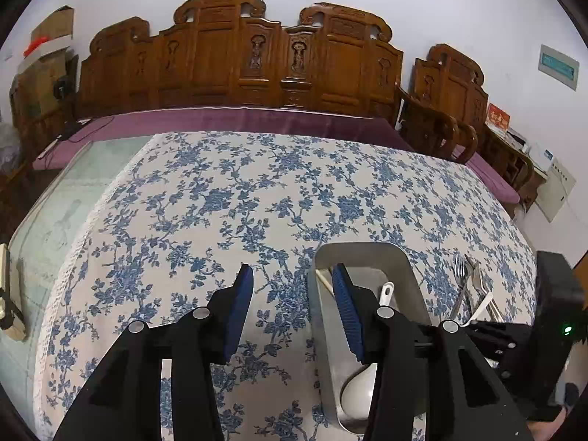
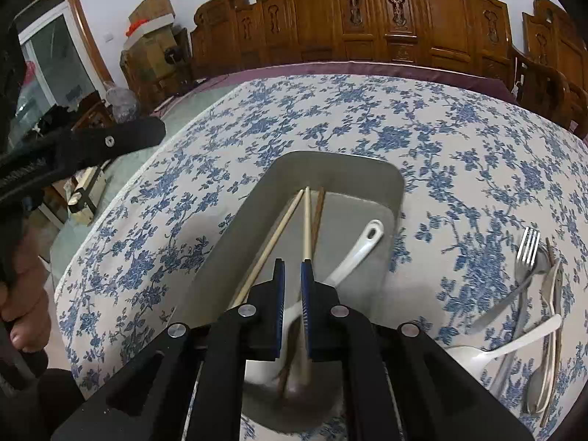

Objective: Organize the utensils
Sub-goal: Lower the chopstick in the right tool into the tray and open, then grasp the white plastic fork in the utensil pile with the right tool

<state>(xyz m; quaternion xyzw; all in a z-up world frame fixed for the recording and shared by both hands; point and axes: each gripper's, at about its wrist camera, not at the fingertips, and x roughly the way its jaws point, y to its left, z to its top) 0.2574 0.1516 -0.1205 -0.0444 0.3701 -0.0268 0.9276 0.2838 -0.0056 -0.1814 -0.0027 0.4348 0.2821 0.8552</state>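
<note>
A grey metal tray (image 2: 352, 163) lies on the blue-flowered tablecloth. In it are several chopsticks (image 2: 273, 237) and a white ladle spoon (image 2: 354, 251). My right gripper (image 2: 292, 296) hovers over the tray's near end, its jaws a narrow gap apart with nothing clamped between them; a light chopstick (image 2: 307, 224) runs past under the right pad. My left gripper (image 1: 292, 307) is open and empty, its right finger over the tray's (image 1: 367, 251) left edge. A pile of forks and spoons (image 2: 529, 294) with a white plastic spoon (image 2: 503, 347) lies right of the tray.
The utensil pile also shows in the left wrist view (image 1: 470, 290). A carved wooden bench (image 1: 239, 62) with a purple cushion (image 1: 220, 119) stands behind the table. A glass table edge (image 1: 55, 191) lies to the left. The left gripper's body (image 2: 81, 147) reaches in at the left.
</note>
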